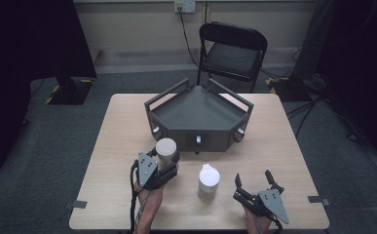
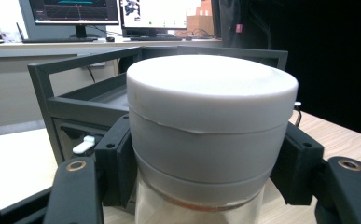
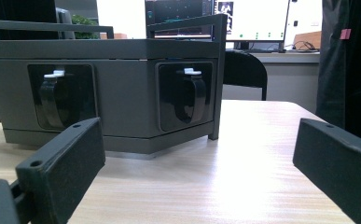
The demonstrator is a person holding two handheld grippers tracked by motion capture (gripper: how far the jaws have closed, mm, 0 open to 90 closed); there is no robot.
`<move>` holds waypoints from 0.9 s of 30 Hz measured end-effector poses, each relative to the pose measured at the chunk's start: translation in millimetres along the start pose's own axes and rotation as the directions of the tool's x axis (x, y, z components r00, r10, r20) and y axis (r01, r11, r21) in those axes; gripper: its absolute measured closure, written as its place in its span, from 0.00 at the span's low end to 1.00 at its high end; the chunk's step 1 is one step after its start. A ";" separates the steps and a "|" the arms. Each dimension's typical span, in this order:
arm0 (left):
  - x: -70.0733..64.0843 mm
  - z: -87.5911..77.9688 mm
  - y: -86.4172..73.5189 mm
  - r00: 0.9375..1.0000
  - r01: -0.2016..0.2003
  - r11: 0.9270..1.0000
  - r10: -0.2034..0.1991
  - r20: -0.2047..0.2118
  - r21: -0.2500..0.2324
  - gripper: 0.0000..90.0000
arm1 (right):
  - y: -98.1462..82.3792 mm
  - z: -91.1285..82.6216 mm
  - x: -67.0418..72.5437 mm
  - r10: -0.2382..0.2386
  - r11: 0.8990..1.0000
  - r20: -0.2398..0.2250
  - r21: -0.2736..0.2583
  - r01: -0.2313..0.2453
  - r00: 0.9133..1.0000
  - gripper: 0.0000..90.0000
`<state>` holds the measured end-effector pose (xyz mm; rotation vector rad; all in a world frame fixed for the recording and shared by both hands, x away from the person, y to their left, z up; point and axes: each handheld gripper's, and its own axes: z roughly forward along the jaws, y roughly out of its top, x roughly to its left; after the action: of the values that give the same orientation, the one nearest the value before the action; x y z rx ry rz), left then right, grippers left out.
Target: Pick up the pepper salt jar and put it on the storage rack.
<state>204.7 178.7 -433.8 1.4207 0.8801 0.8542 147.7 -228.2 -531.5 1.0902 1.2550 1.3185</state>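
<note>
Jar [image 2: 206, 140] bottom cut off by lower edge, contents unreadable; right claw [image 3: 192, 177] tips run off frame.

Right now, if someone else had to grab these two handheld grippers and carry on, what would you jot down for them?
Left gripper: shut on the white-capped jar, held near the grey tray's front-left corner.
Right gripper: open, holding nothing, low over the table at the near right.
Second white jar: stands on the table between the grippers, untouched.
Done: one jar gripped.
Left: probably place it in the tray, which looks bare inside, then see to the second jar.
</note>
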 end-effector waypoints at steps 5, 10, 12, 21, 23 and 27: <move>1.2 2.3 4.6 1.000 0.001 1.000 -0.001 0.001 -0.002 0.38 | 0.0 -0.1 -0.2 0.000 1.000 -0.001 0.000 0.000 1.000 0.01; 3.0 6.2 12.1 1.000 -0.008 1.000 0.008 0.009 -0.012 0.38 | 0.0 -0.2 0.4 0.000 1.000 0.002 0.000 0.000 1.000 0.01; 4.2 8.5 17.6 1.000 -0.015 1.000 0.016 0.009 -0.019 0.38 | 0.0 -0.2 0.2 0.000 1.000 0.002 0.000 0.000 1.000 0.01; 7.1 14.3 31.1 1.000 -0.023 1.000 0.023 0.016 -0.022 0.38 | 0.0 -0.3 0.5 0.000 1.000 0.003 0.000 0.000 1.000 0.01; 6.9 15.9 34.0 1.000 -0.024 0.999 0.025 0.015 -0.027 0.38 | 0.0 -0.3 0.4 0.000 1.000 0.002 0.000 0.000 1.000 0.01; 8.3 20.0 39.4 1.000 -0.009 0.999 0.009 0.011 -0.040 0.38 | 0.0 -0.3 0.4 0.000 1.000 0.002 0.000 0.000 1.000 0.01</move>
<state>227.4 176.6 -395.1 1.3948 0.8445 0.8651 147.3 -227.9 -531.6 1.0914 1.2533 1.3167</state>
